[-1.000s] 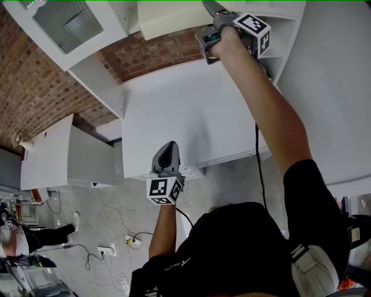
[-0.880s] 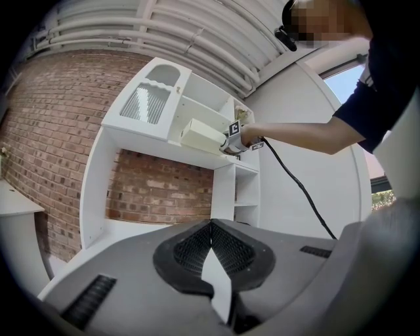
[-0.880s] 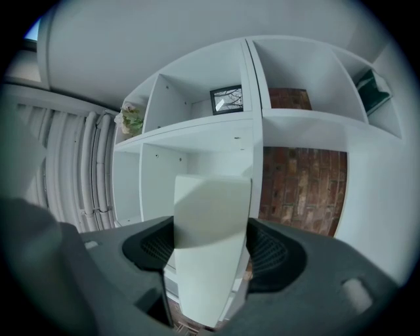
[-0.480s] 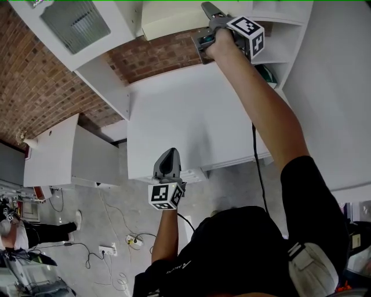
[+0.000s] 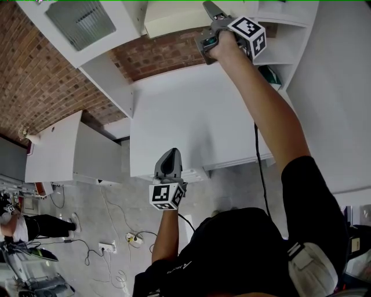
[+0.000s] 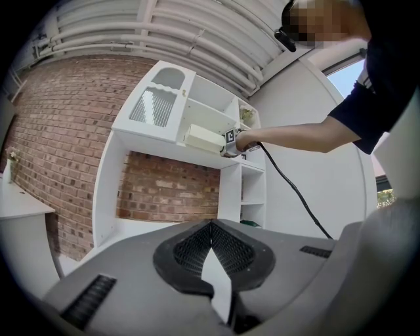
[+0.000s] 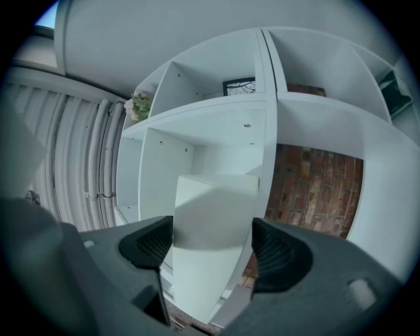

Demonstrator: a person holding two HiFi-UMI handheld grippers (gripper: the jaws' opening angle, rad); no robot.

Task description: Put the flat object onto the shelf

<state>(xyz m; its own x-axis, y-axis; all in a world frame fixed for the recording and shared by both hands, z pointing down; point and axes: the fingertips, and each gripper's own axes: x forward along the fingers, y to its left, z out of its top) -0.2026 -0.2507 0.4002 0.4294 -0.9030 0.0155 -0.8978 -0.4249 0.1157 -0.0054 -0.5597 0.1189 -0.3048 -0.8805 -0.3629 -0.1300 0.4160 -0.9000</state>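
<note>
The flat cream box (image 7: 213, 223) lies in an upper compartment of the white shelf unit (image 7: 216, 108), on the board above the brick-backed opening, with its near end at that board's front edge. It points towards the right gripper (image 7: 213, 246). The near end stands between that gripper's two dark pads, one along each long side. The jaws are wide and opening, and I see no pad pressing into the box. In the head view the box (image 5: 174, 17) is cut off by the top edge of the picture and the right gripper (image 5: 210, 10) reaches up to it on a raised arm. From the left gripper view it (image 6: 205, 138) shows small, just beside the louvred door (image 6: 154, 108). No print can be read on the box. A dark framed picture (image 7: 238, 86) stands in the compartment above, its white lettering too small to read. A green thing (image 7: 139, 105) at the unit's top corner is too blurred to name. The left gripper (image 5: 168, 159) is held low, well apart from the shelf unit. Its jaws (image 6: 211, 226) are pressed together with nothing between them. Behind the unit runs a brick wall (image 5: 35, 87).
</note>
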